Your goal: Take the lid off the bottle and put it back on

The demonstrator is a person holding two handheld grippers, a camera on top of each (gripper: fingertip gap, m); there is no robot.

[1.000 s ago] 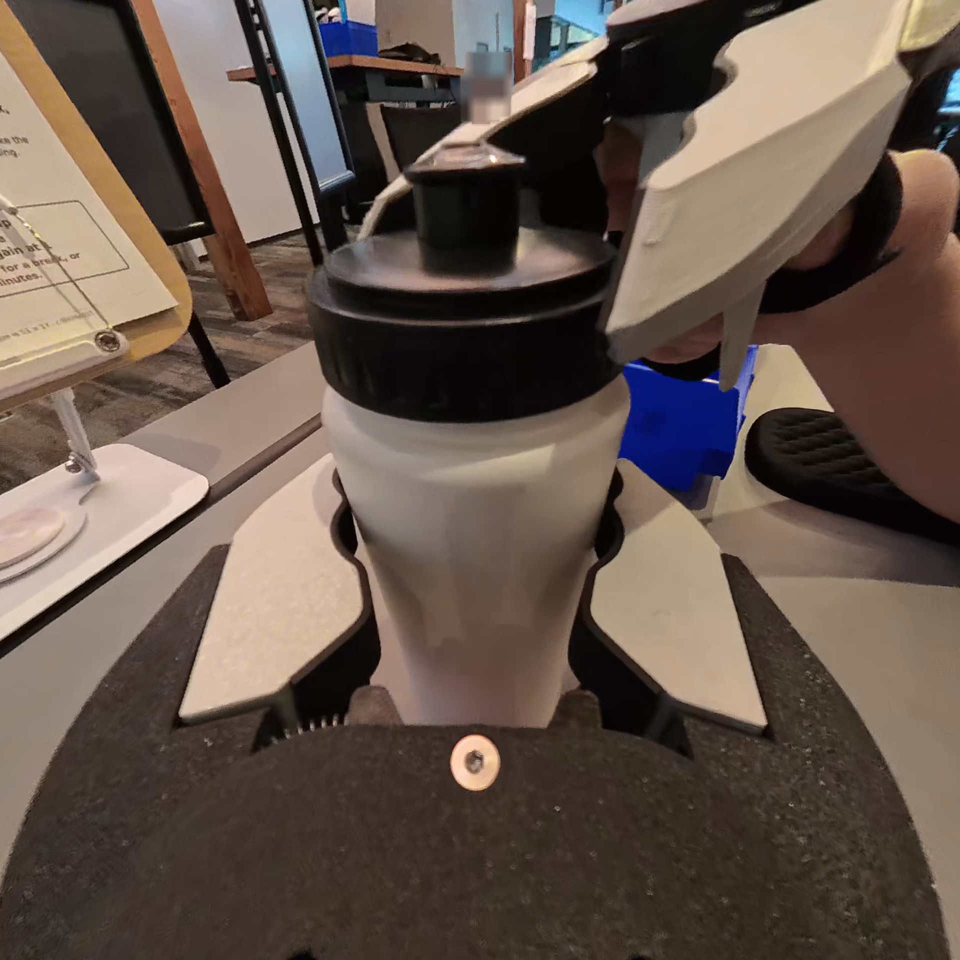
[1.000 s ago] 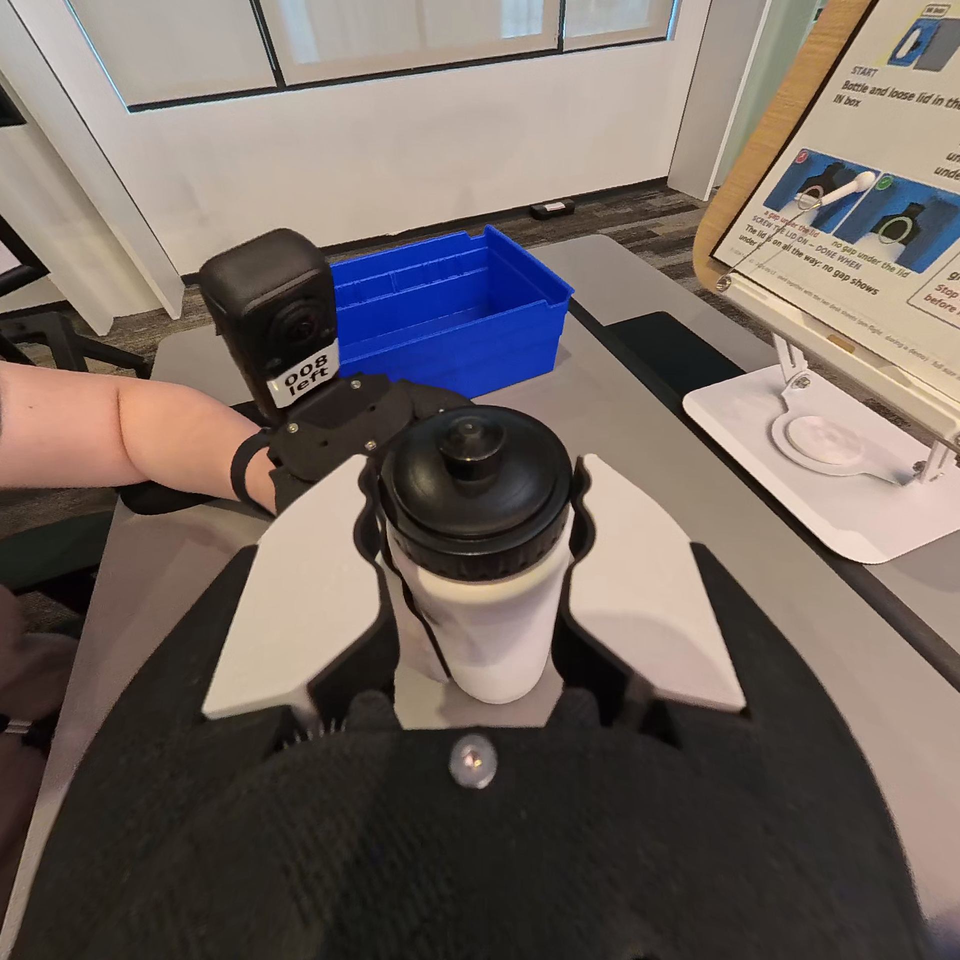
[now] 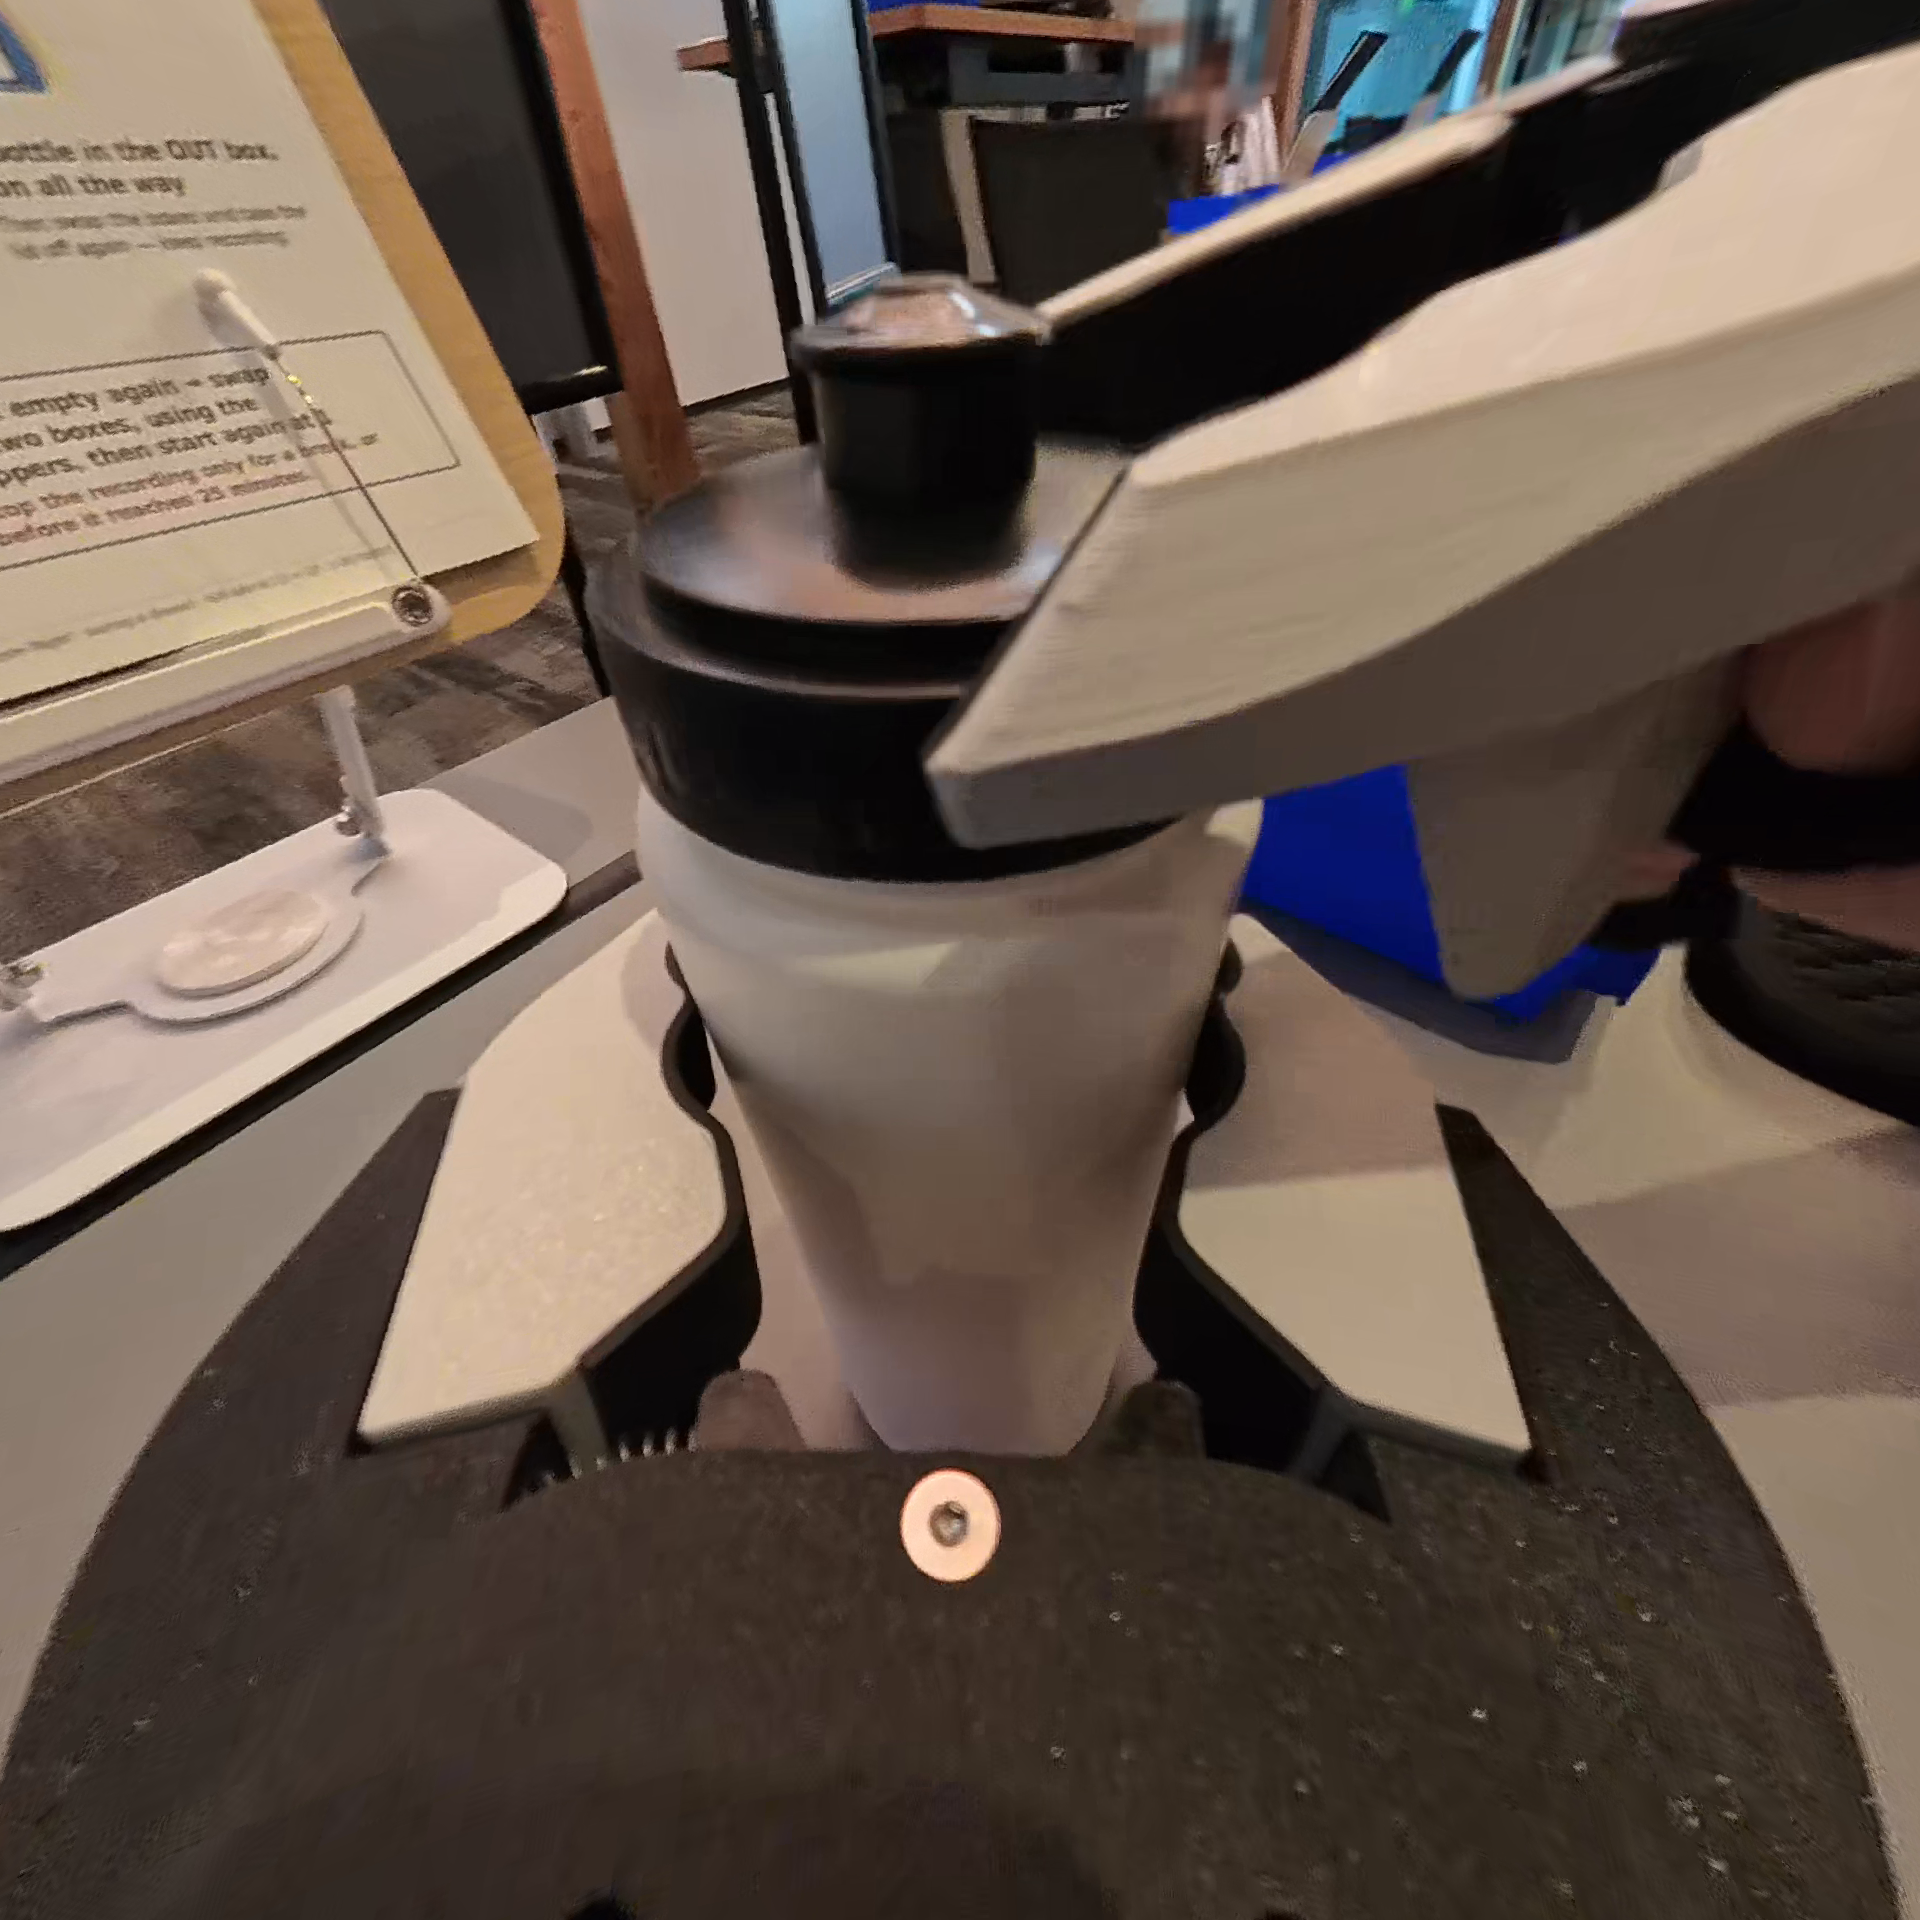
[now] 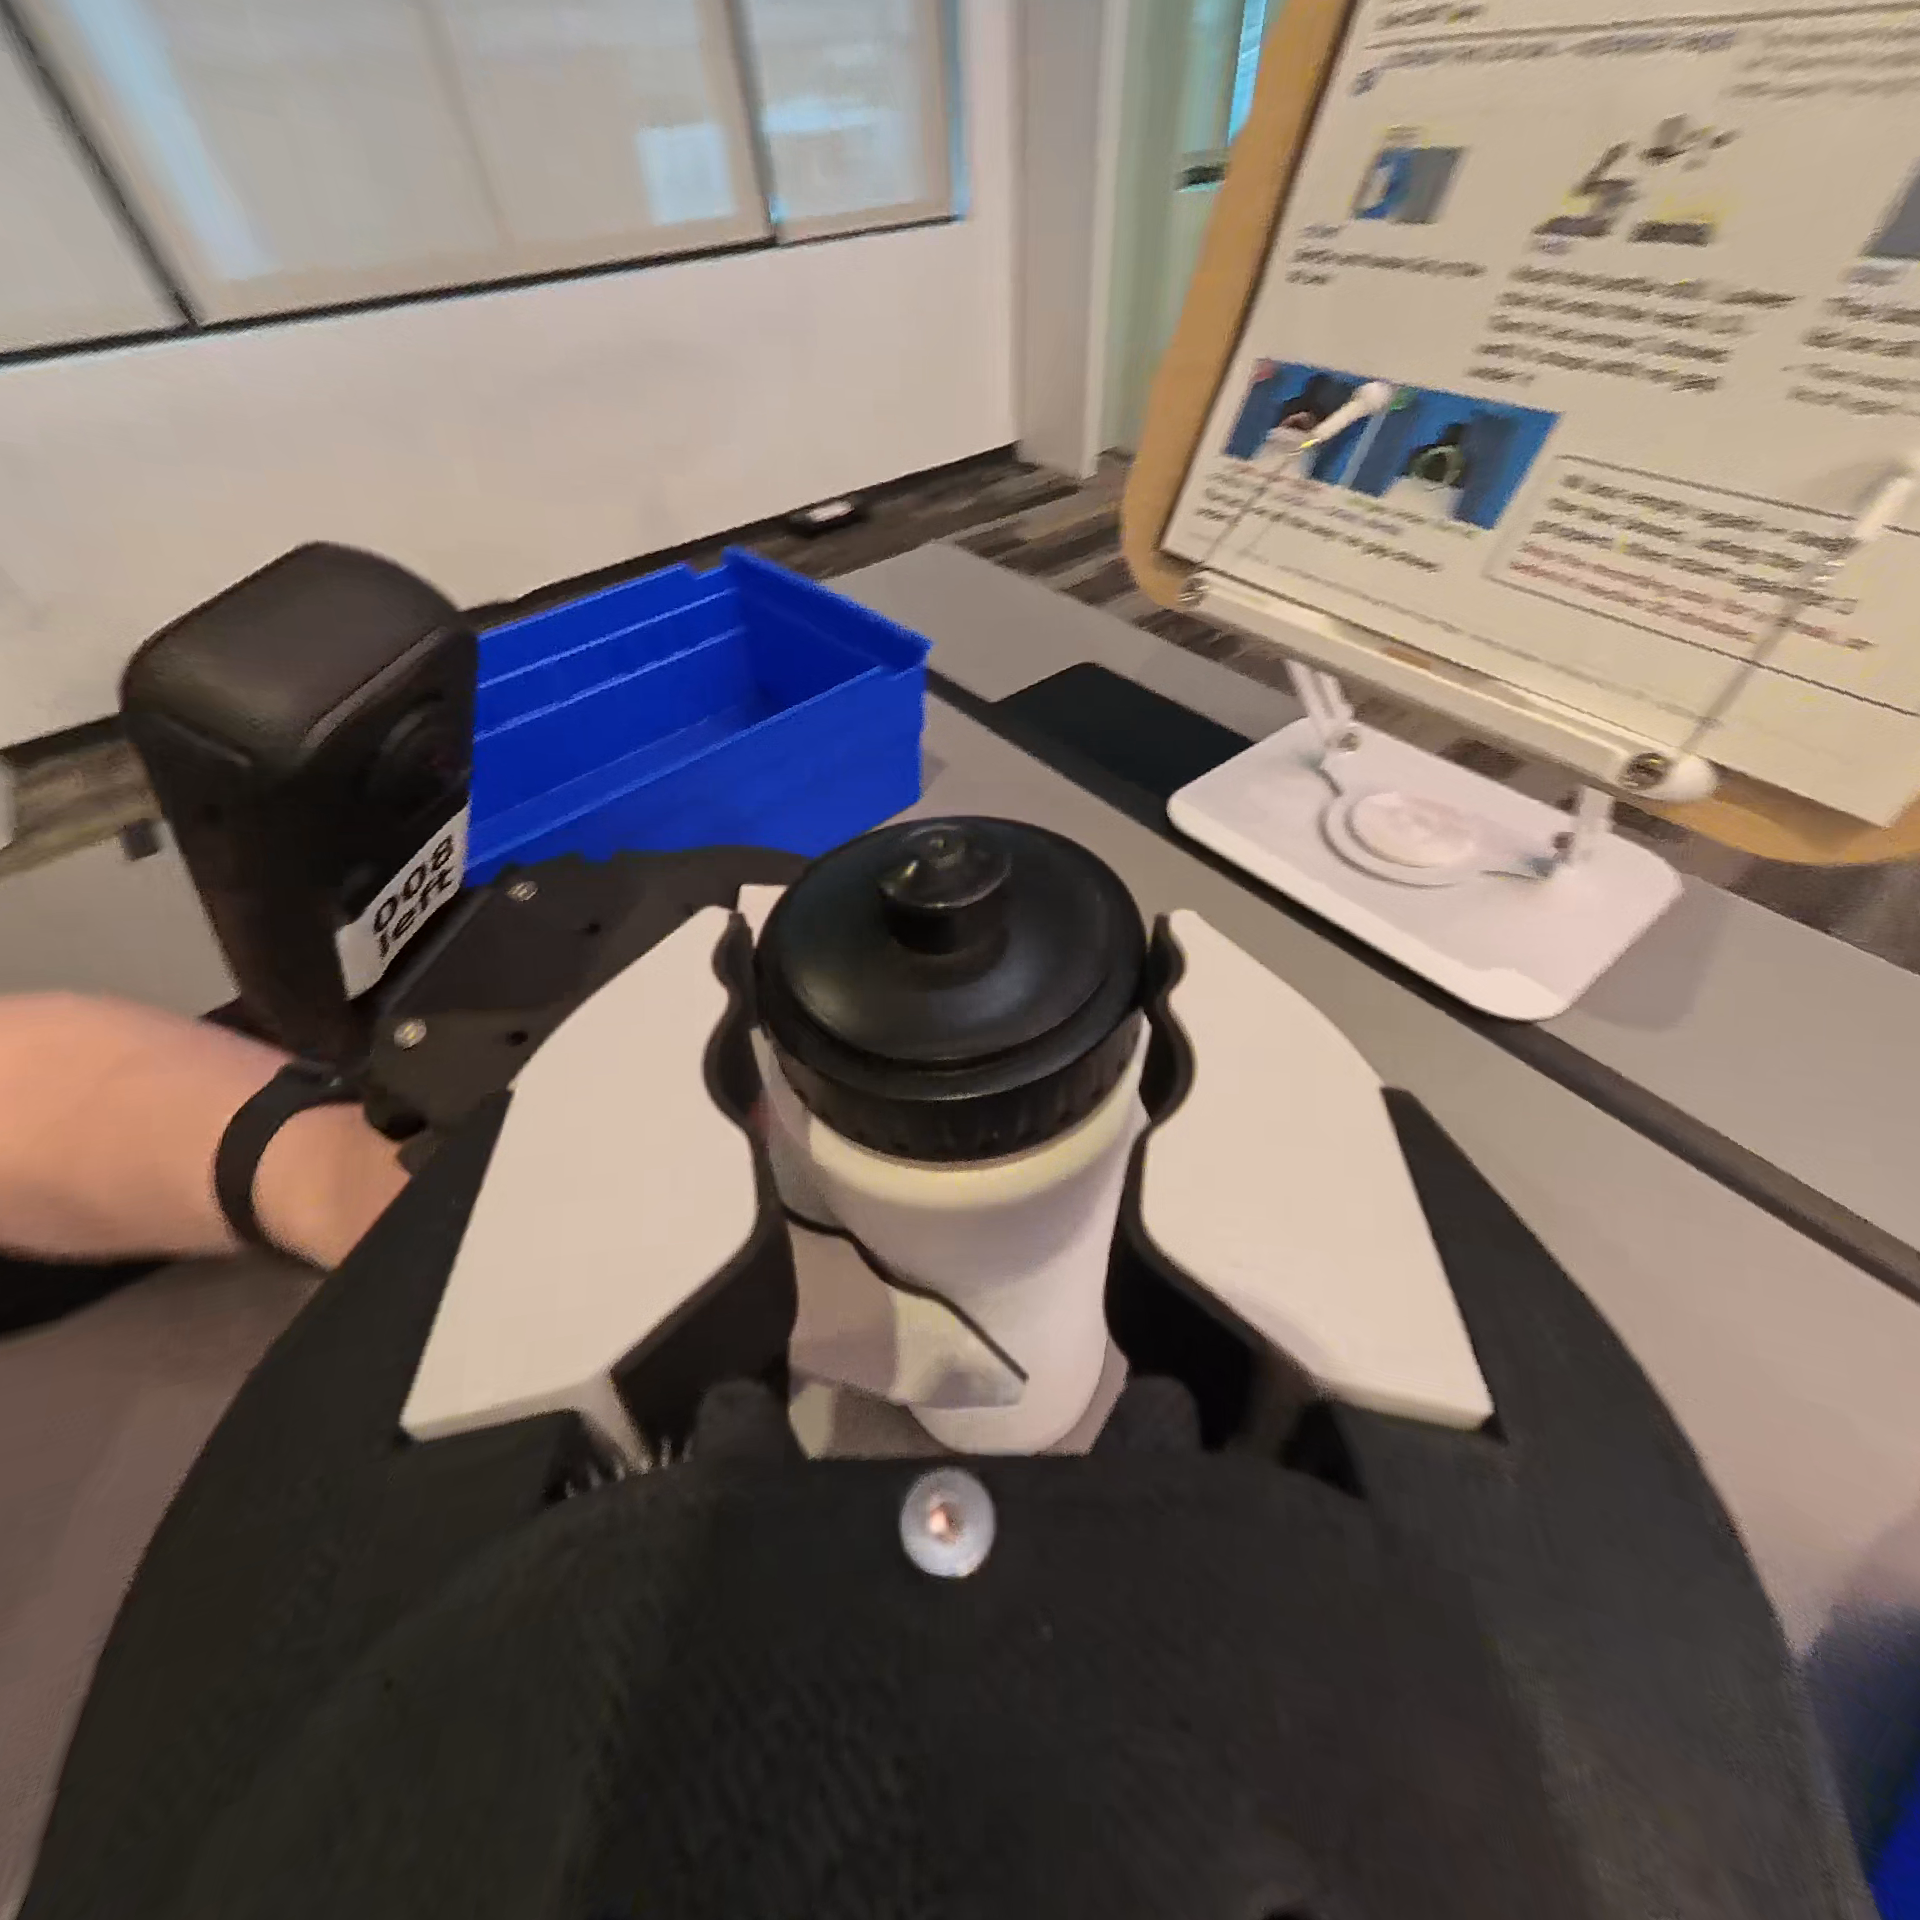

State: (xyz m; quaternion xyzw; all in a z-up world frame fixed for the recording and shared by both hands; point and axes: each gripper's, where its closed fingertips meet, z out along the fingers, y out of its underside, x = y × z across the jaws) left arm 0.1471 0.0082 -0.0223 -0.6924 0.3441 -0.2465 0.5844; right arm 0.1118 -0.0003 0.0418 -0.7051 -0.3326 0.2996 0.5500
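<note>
1. The white bottle (image 3: pixel 935 1122) stands upright on the grey table (image 4: pixel 1558 1226), its long axis vertical, at the centre of both wrist views.
2. The left gripper (image 3: pixel 940 1049) is clamped on the bottle's body, one finger at 9 o'clock and one at 3 o'clock of it.
3. The right gripper (image 4: pixel 948 997) comes in from above, its fingers closed against the black lid (image 4: pixel 951 997) at 9 and 3 o'clock of the rim. The lid is seated on the neck with no gap showing.
4. The coming move, I judge, is a twist about the vertical axis; the right gripper is the one on the lid, the left only braces.
5. A blue bin (image 4: pixel 707 707) sits at 11 o'clock beyond the bottle, and an instruction board on a white stand (image 4: pixel 1434 862) at 2 o'clock; both are well apart and nothing blocks the turn.
</note>
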